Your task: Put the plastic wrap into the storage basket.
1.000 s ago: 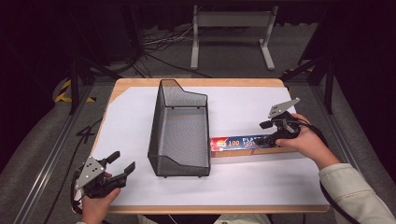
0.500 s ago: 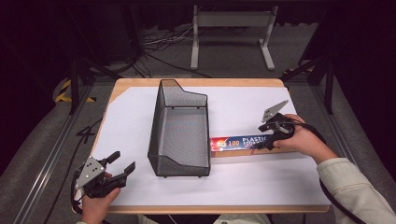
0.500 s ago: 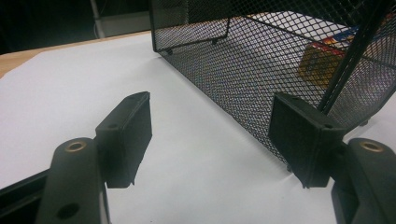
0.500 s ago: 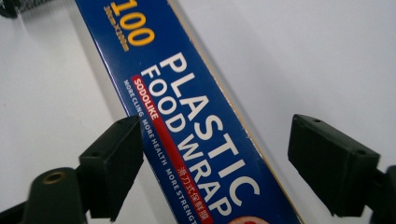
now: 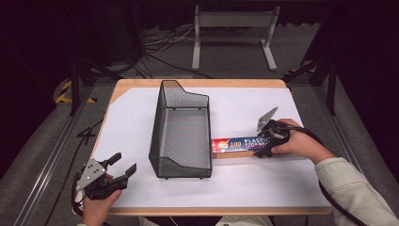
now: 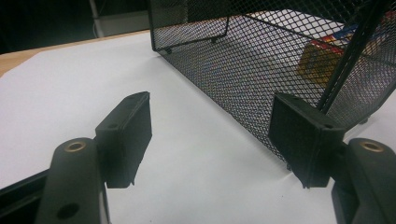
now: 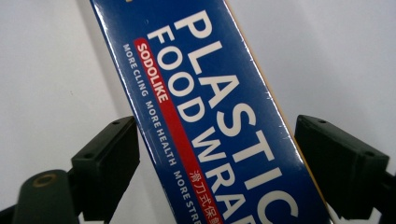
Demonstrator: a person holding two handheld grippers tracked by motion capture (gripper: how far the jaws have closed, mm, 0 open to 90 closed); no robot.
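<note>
Nearest the person, at the front left corner of the white paper-covered wooden table [image 5: 263, 188], the left gripper [image 5: 118, 172] rested low in the left hand [image 5: 96, 207], its jaws spread wide with nothing between them. In the left gripper view its black pads [image 6: 128, 133] framed bare white paper, and the tall black wire-mesh basket [image 6: 261, 70] stood just beyond the right-hand pad, apart from it.

Farther in, at mid-table, that basket [image 5: 181, 127] stood upright on the paper, long and narrow, with its higher end toward the far side. Just to its right lay the long blue cardboard box of plastic food wrap [image 5: 237, 143], flat on the table, its near end close against the basket's right wall; whether they touched could not be told.

At the box's other end the right hand [image 5: 296, 143] held the right gripper [image 5: 263, 143] down over it. In the right gripper view the jaws had just been opening: the box [image 7: 210, 116] lay between the pads [image 7: 109, 161], released, with a gap of white paper showing on each side.

Beyond the table, a grey metal stand [image 5: 233, 28] stood on the dark floor among cables.
</note>
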